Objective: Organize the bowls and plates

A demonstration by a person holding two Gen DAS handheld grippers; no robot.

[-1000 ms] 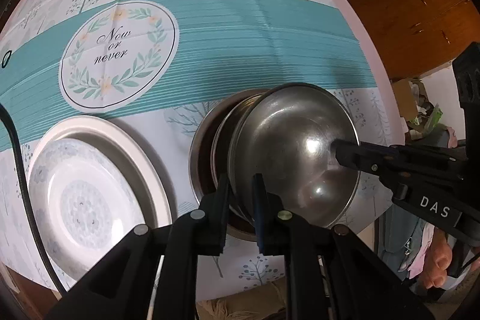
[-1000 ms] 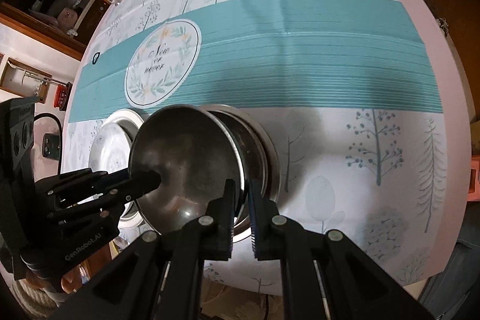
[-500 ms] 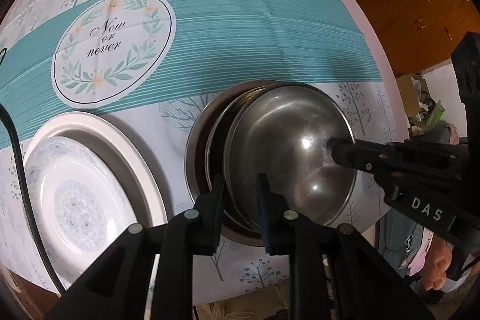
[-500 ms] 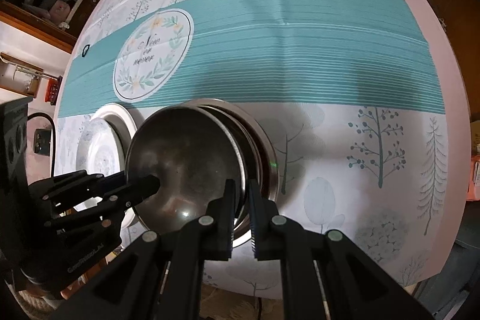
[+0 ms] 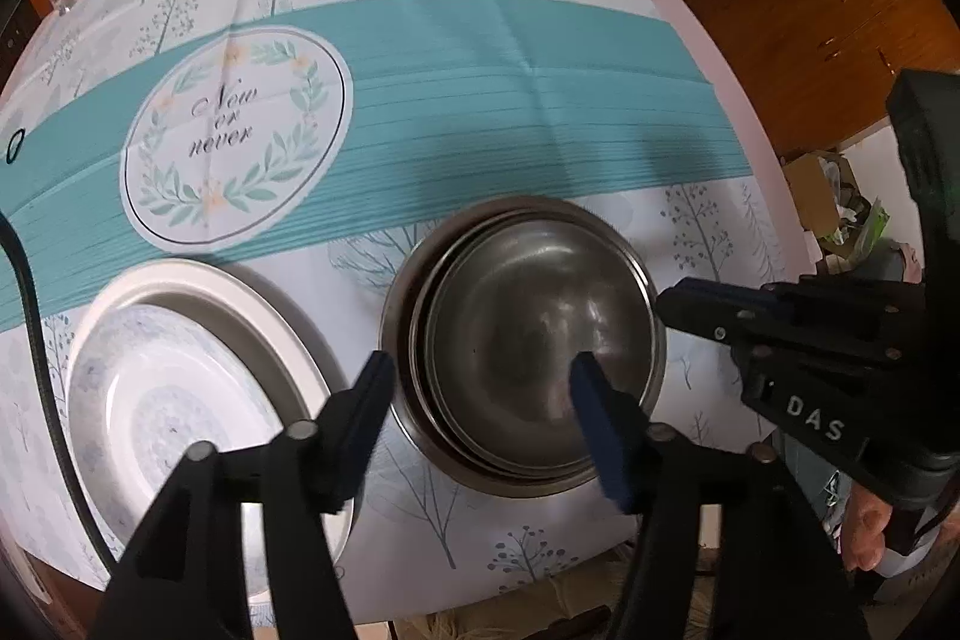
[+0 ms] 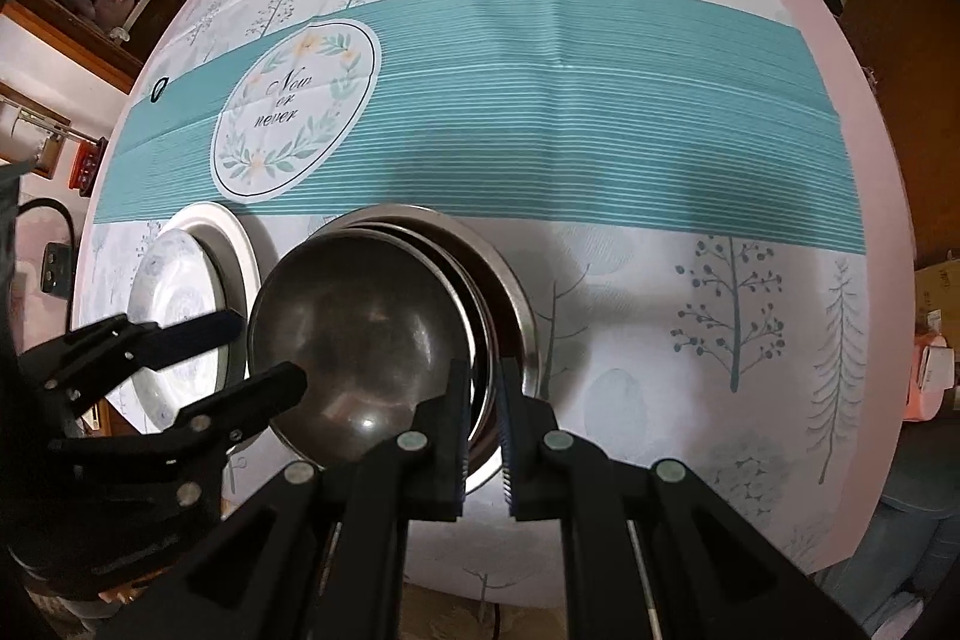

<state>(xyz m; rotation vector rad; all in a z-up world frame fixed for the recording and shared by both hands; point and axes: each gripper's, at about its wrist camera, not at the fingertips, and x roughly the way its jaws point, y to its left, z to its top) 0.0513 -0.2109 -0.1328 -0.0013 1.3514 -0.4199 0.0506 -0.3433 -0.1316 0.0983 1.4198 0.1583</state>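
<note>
Now left tool (image 5: 480, 379) opening — steel bowls (image 5: 534, 334) nested — right tool (image 6: 483, 394) pinching rim.

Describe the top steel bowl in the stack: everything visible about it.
The top steel bowl is round, shallow, of dull brushed metal with a thin rolled rim and soft glare spots inside. It sits upright, empty, nested off-centre in the larger steel bowls beneath it, on the near part of the tablecloth, beside the white plates. The right gripper is shut on its rim. The left gripper straddles the opposite rim, its jaws opening, pads clear of the metal.
</note>
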